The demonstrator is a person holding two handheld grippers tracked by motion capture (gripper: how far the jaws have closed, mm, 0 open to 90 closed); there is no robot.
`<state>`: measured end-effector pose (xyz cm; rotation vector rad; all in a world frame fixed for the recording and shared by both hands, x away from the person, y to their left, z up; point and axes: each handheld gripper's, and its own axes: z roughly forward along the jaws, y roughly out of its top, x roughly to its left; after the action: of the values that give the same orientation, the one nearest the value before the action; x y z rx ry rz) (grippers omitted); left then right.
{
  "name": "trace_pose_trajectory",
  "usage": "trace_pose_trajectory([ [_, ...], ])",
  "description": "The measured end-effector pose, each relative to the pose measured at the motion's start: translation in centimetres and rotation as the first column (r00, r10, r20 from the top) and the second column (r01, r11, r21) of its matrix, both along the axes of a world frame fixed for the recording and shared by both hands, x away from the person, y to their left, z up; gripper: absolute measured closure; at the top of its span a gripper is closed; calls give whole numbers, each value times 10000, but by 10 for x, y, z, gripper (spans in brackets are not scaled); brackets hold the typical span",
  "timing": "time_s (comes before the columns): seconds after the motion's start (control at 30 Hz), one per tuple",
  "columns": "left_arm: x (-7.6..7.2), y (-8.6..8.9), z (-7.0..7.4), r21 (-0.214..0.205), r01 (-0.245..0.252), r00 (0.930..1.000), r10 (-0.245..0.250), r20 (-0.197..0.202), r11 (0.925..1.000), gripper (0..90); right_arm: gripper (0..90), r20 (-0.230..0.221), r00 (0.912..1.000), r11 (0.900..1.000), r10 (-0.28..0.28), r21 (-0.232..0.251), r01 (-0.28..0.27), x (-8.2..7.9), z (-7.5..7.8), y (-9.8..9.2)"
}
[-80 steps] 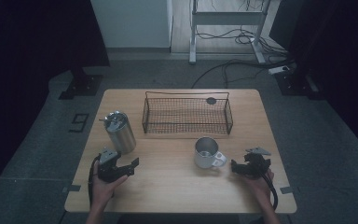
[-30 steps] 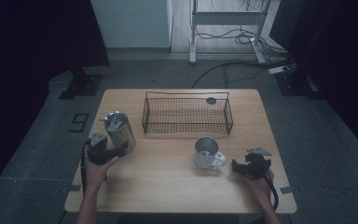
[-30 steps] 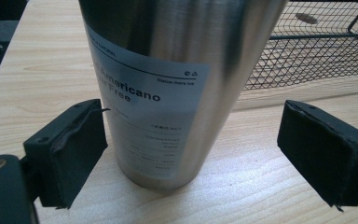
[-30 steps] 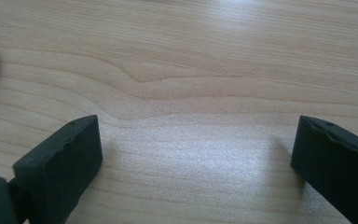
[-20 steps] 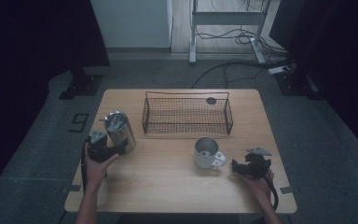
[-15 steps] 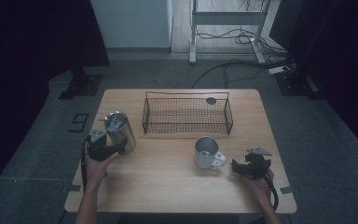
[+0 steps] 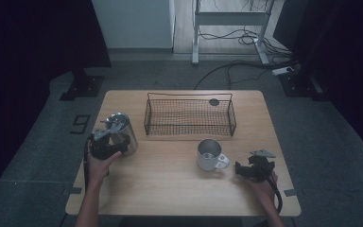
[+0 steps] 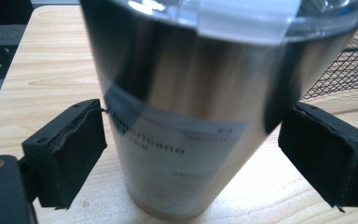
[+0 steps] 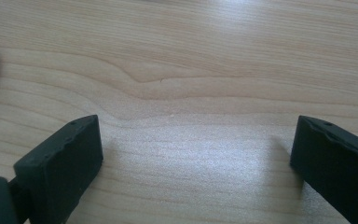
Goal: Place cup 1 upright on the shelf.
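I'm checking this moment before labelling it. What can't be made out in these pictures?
- Tumbler: in the left gripper view its lid is cut off by the top edge and its label print is too blurred to read.
- Left tool: whether its pads press the tumbler is unclear; the tumbler's body hides the contact.
- Mug: in the high view its contents are too small and dim to tell.
- Dark round thing by the wire basket: too small to identify.

The steel tumbler near the tabletop's left edge is shiny silver with a clear lid and a pale grey label. The tabletop is light wood with wavy grain. The wire basket is black mesh. The mug is silver-white. Both hand-held grippers are black.
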<state>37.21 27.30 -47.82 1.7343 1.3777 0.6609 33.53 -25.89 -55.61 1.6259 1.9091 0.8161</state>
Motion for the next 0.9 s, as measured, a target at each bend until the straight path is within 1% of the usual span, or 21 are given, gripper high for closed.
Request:
trace_pose_trajectory([
  [0.07,3,-3,1,252,-46,10000,48,-67,9997,68,20,-1,10000,10000,-2,0,2,0,0,0],
  [0.1,4,-4,0,300,-80,10000,81,-30,9995,63,20,1,10000,10000,-2,-2,2,0,0,0],
  [0.2,6,-4,-1,265,-56,10000,56,11,9996,53,20,2,10000,10000,-1,-3,1,0,0,0],
  [0.43,11,-5,0,425,7,10000,-7,6,9991,41,21,17,10000,10000,7,4,-7,0,0,0],
  [0.7,18,-7,-1,396,57,10000,-59,50,9992,24,22,22,10000,10000,2,2,-2,0,0,0],
  [0.77,21,-7,-1,518,75,9999,-79,80,9986,21,23,13,10000,10000,-9,-6,9,0,0,0],
  [0.9,24,-7,-3,452,70,9998,-79,209,9990,17,24,26,10000,10000,-16,6,16,0,0,0],
])
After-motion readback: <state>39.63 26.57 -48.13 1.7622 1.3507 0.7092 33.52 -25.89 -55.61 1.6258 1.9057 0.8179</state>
